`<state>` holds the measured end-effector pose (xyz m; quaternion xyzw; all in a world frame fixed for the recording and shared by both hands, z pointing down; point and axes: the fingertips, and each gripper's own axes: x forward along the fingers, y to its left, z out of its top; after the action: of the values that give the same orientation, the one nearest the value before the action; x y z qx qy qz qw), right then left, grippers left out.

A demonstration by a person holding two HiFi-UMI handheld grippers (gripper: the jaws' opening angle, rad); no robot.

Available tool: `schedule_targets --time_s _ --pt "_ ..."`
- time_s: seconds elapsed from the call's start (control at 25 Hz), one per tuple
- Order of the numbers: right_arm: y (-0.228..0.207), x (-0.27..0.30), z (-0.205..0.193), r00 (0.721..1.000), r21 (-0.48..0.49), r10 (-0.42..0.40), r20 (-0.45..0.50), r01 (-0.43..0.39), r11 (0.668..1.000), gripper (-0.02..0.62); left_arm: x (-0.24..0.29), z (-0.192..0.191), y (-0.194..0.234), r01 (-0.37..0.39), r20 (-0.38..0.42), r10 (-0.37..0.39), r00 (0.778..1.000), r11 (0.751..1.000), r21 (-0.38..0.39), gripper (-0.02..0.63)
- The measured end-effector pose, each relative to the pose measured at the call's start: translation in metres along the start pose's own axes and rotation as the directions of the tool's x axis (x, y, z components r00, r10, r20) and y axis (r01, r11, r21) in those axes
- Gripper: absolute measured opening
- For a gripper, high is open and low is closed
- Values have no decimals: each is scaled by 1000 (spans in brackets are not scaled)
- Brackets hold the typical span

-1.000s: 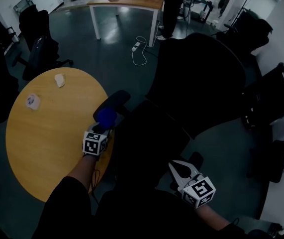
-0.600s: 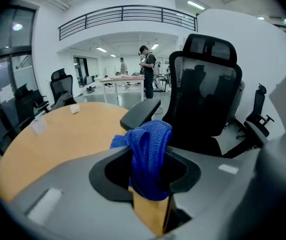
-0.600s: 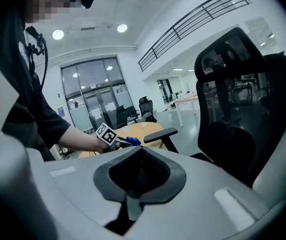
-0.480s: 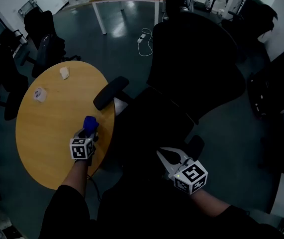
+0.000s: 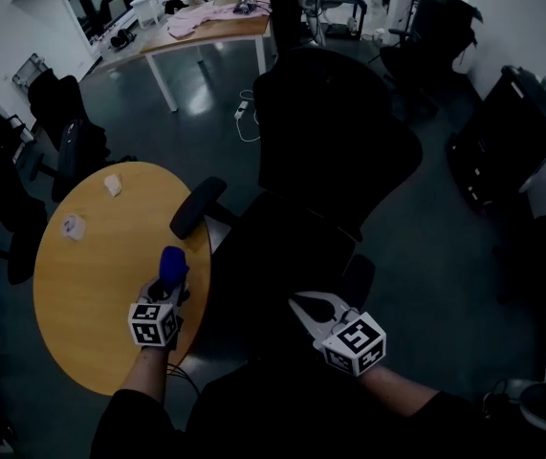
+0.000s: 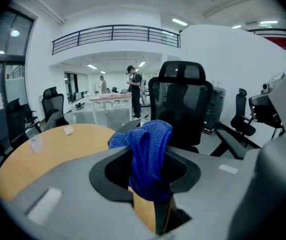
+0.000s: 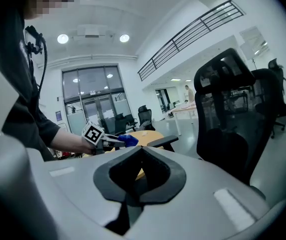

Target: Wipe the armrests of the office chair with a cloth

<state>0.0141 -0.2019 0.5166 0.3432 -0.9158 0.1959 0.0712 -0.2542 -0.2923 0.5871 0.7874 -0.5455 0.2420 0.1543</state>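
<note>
1. Head view: the left tool [image 5: 169, 283] clenches a blue cloth [image 5: 172, 262] over the bench [image 5: 81, 295], with the chair's [image 5: 335, 151] near armrest [image 5: 196, 207] just ahead of it. The right tool [image 5: 298, 302] hangs beside the other armrest [image 5: 357, 280].
2. Left tool view: the cloth is bunched between the jaws with a loose fold above. Wiping pressure could tug it out.
3. Right tool view: the jaws are closed on nothing. Nothing steadies the chair, so a push may swivel it away.

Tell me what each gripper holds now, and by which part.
The left gripper pinches the blue cloth by its bunched lower part, folded top free. The right gripper is shut, empty.
</note>
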Motion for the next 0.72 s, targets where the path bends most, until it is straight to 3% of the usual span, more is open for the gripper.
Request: schedule_targets --time_s 0.12,0.24,0.48,0.72 --pt "11 -10 -5 996 20 -84 20 84 996 5 5 22 -17 88 58 -92 994 994 57 155" --pt "32 -23 -15 986 36 -164 27 163 986 5 9 37 -44 189 99 -200 975 975 116 155" --pt "67 -56 -46 953 60 -304 5 303 951 5 16 49 -111 378 112 -402 909 907 185 155" --pt "80 -96 -59 908 87 -419 16 416 905 5 20 58 -183 499 99 -532 841 834 236 155"
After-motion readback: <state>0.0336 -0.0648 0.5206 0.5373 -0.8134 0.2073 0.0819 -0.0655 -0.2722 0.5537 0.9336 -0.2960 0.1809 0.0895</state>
